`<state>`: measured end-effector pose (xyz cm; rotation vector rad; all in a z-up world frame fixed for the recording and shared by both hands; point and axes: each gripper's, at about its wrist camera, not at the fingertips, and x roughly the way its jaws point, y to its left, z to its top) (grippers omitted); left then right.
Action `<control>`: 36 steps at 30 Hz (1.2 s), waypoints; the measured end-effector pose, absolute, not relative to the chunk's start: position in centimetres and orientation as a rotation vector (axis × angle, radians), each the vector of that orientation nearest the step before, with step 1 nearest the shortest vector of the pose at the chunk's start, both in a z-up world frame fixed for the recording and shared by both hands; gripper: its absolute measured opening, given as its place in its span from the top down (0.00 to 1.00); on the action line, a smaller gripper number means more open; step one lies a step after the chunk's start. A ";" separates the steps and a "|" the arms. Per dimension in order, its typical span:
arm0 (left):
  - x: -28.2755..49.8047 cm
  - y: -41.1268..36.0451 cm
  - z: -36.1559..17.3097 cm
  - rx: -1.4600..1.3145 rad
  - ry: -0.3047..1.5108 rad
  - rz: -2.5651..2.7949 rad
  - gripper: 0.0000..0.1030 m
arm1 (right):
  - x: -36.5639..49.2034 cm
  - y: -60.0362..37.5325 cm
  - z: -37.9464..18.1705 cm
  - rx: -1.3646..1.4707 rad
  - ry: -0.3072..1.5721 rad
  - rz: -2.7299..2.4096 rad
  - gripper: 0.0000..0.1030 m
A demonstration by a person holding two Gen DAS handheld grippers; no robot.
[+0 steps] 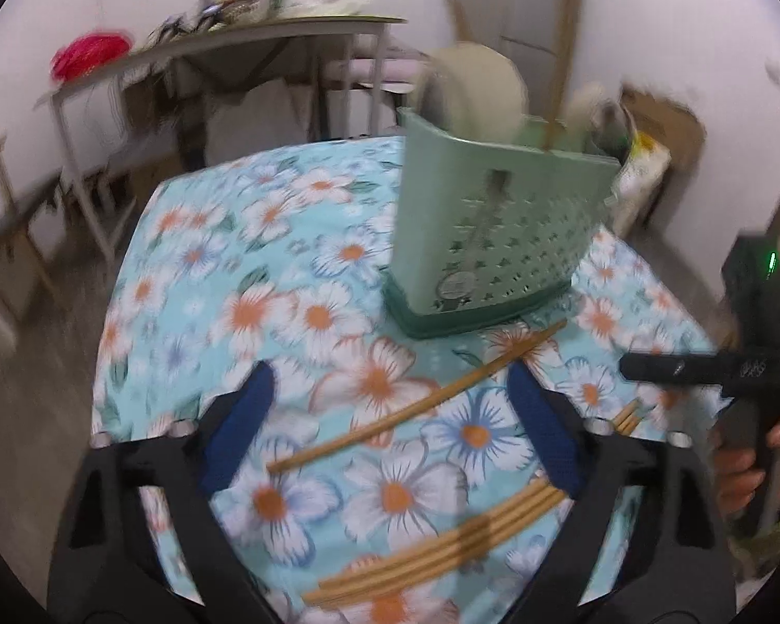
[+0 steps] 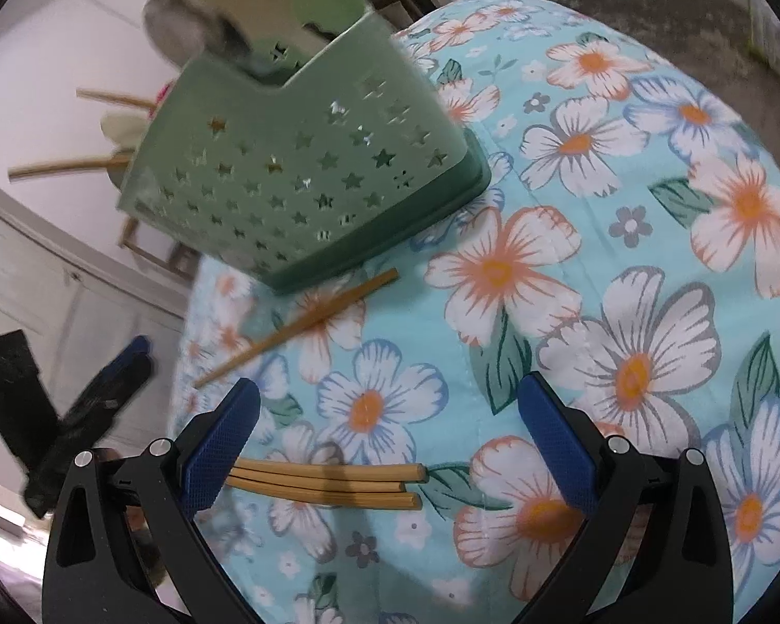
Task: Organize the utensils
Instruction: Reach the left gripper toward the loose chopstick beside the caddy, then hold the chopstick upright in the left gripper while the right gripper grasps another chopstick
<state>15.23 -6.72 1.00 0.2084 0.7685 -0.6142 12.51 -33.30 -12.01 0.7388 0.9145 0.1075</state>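
Observation:
A green perforated utensil holder stands on the floral tablecloth, with a pale spoon and chopsticks sticking out of it; it also shows in the right wrist view. A single chopstick lies in front of it, also in the right wrist view. A bundle of several chopsticks lies nearer, also in the right wrist view. My left gripper is open and empty above the single chopstick. My right gripper is open and empty above the bundle.
The tablecloth covers a small table whose edges drop off left and far. A cluttered grey table and wooden stools stand behind. The right gripper's body shows at the right of the left wrist view; the left gripper's body shows at the left of the right wrist view.

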 end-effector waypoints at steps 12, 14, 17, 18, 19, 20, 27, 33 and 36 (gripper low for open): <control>15.0 -16.7 -2.1 0.604 0.822 -0.937 0.67 | 12.4 -33.9 -11.8 0.749 0.932 0.143 0.06; 14.6 -18.4 -3.0 0.683 0.813 -0.961 0.68 | 12.5 -33.6 -11.8 0.748 0.931 0.143 0.06; 14.9 -20.1 -4.1 0.727 0.829 -0.969 0.73 | 12.8 -33.0 -11.9 0.746 0.932 0.146 0.06; 15.1 -20.4 -4.4 0.728 0.836 -0.967 0.74 | 12.7 -33.0 -11.9 0.746 0.931 0.147 0.06; 15.4 -20.7 -4.7 0.719 0.848 -0.967 0.75 | 12.7 -33.0 -11.9 0.745 0.931 0.149 0.06; 15.8 -20.9 -4.9 0.704 0.857 -0.967 0.76 | 12.7 -33.0 -11.9 0.745 0.929 0.151 0.06; 16.7 -20.5 -4.9 0.634 0.886 -0.955 0.88 | 12.0 -33.0 -11.9 0.739 0.924 0.152 0.07; 16.4 -19.6 -3.8 0.623 0.876 -0.910 0.95 | 11.3 -33.0 -12.0 0.717 0.914 0.137 0.15; 15.7 -18.8 -2.6 0.600 0.858 -0.900 0.95 | 10.8 -33.2 -12.0 0.717 0.913 0.123 0.23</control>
